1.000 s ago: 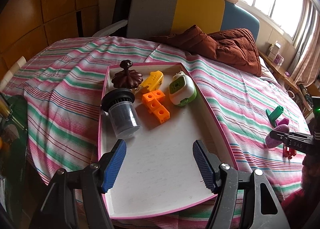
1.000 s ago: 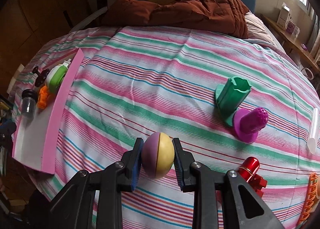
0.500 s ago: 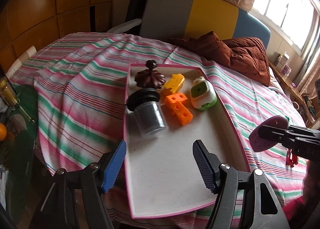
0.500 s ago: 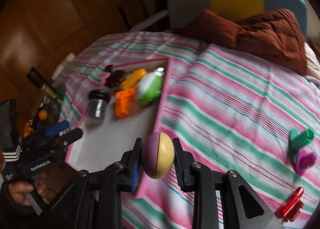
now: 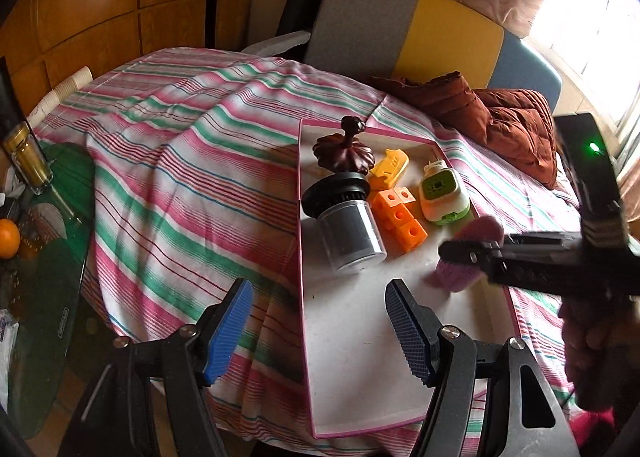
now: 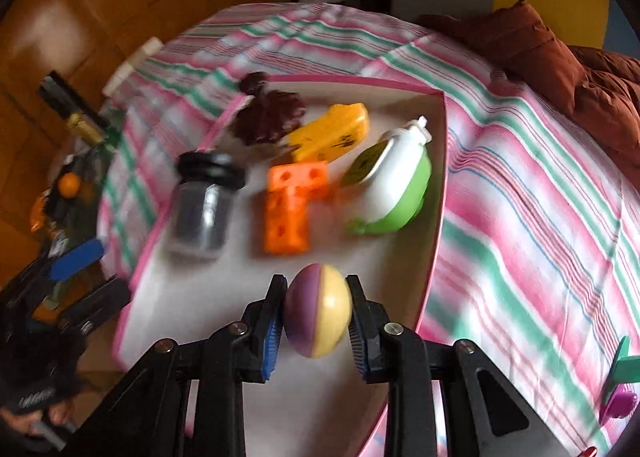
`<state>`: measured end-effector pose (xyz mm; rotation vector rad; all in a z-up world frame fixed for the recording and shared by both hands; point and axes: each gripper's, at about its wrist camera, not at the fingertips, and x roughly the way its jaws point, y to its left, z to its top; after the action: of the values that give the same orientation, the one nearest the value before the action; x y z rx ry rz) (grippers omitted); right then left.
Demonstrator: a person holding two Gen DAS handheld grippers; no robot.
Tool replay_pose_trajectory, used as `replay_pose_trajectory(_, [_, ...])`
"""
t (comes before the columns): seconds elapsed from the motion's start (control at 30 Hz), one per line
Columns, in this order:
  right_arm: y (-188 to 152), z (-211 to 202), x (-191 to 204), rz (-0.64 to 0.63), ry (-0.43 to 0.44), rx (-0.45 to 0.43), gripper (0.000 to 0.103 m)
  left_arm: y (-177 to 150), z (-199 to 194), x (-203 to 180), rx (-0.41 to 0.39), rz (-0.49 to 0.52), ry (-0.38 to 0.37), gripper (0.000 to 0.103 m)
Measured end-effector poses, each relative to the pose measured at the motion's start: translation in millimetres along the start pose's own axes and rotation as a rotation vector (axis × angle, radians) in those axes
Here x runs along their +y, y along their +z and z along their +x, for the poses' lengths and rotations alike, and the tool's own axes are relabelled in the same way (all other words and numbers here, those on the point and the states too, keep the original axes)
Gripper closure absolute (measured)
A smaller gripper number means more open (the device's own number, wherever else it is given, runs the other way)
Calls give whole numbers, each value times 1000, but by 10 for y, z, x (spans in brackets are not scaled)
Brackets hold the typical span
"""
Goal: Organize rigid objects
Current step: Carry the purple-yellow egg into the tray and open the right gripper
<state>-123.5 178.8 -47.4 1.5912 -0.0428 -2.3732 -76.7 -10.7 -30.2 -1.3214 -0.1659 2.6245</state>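
While the right gripper [image 6: 316,313] hung over the near, bare part of the tray [image 6: 434,217], its pads pinched a purple-and-yellow egg-shaped toy [image 6: 318,311] at lower centre of the right wrist view. Jaws had just eased slightly wider; the toy sat between them, pads touching both flanks. Blur hid whether it rested on the tray floor: cannot tell.

Judgement: the toy was held over open floor because the far end of the tray was already occupied. Grouped there: dark jar with black lid [image 6: 204,205], orange block piece [image 6: 292,209], yellow toy [image 6: 332,133], green-and-white toy [image 6: 392,185], brown carved lid [image 6: 268,117]. Setting down short of them should avoid knocking the jar.

Left gripper [image 5: 318,331] was spread, nothing between its blue pads [image 5: 230,331], straddling the tray's left wall at lower centre of the left wrist view. Probably waiting clear of the drop, not bracing the tray; no contact visible.

Pose: right tool pointed steeply down, entering the left wrist view from the right edge, a hand [image 5: 592,337] behind it. Left tool also angled down, held low at the tray's near corner.

Still on the striped cloth [image 6: 540,197], lower right: a green piece [image 6: 626,365] and a magenta piece [image 6: 620,403], outside the tray.
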Motion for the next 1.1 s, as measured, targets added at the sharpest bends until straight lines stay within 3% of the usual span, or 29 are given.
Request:
replay_pose_trajectory(0.07, [32, 33, -38, 18, -16, -9, 70, -2, 9, 18, 3, -4, 0, 33])
replay_pose_trajectory(0.13, [44, 43, -69, 29, -18, -17, 61, 2, 13, 35, 2, -10, 1, 33])
replay_pose_trajectory(0.33, [-62, -15, -195, 91, 3, -43, 59, -11, 34, 50, 8, -17, 3, 33])
replay_pose_trajectory(0.63, [-139, -324, -163, 85, -66, -175, 58, -51, 33, -25, 13, 4, -4, 33])
replay_pose_trajectory(0.97, [-107, -116, -53, 58, -8, -127, 55, -72, -26, -44, 5, 19, 7, 33])
replay_pose_trajectory(1.1, [-139, -163, -5, 33, -48, -139, 55, -78, -14, -33, 11, 14, 16, 33])
